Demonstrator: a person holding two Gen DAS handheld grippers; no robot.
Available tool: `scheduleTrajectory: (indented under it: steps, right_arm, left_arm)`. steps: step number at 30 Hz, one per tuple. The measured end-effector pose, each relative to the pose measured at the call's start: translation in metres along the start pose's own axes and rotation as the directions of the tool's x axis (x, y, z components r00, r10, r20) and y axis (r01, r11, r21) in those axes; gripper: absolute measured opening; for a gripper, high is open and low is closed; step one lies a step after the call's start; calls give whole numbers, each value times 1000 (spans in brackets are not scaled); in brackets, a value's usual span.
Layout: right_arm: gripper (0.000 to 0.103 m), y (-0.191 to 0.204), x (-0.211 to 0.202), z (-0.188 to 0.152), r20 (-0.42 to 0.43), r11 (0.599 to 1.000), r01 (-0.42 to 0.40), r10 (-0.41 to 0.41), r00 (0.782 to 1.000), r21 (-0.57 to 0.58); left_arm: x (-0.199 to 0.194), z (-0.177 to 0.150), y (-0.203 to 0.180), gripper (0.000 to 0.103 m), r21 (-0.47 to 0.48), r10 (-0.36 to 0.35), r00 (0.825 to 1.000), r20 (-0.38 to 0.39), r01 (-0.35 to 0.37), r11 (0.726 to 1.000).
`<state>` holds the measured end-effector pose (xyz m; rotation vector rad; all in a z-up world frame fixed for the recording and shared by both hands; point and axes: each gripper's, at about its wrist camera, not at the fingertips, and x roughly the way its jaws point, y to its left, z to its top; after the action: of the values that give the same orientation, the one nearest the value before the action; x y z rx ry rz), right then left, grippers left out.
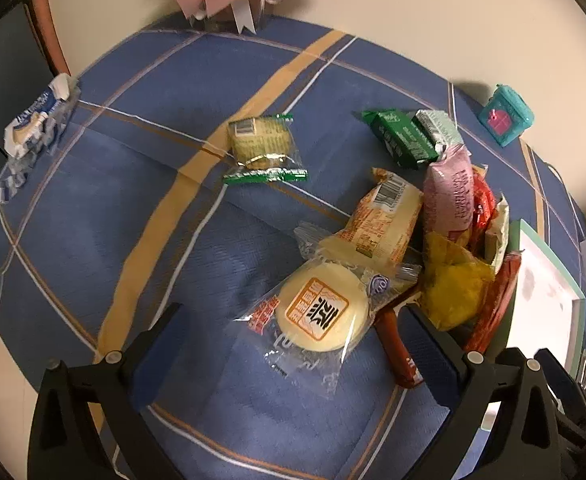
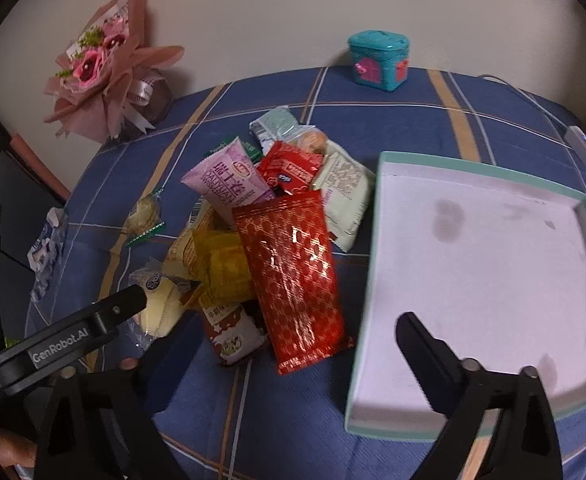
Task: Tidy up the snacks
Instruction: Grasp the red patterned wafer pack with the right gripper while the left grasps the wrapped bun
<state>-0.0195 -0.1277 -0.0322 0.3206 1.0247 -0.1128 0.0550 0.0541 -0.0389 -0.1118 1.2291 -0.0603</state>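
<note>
My left gripper (image 1: 293, 344) hangs above the blue checked tablecloth (image 1: 113, 216) with its jaws wide apart, and the round pale cake in clear wrap (image 1: 317, 312) lies between the fingers, but they do not press it. My right gripper (image 2: 293, 344) is also spread wide and holds nothing; the long red foil packet (image 2: 293, 276) lies just in front of it on the snack pile (image 2: 253, 208). The white tray with a mint-green rim (image 2: 377, 200) stands just beside the pile, on its right.
</note>
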Motion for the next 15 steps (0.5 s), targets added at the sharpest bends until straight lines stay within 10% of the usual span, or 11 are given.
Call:
scheduleTrajectory:
  steps: [15]
  right_arm:
    - [73,-3,45,19,-74,1000,-20,18,997,-23]
  left_arm:
    - [37,10,-8,89,-3,-34,995,-91,34,999]
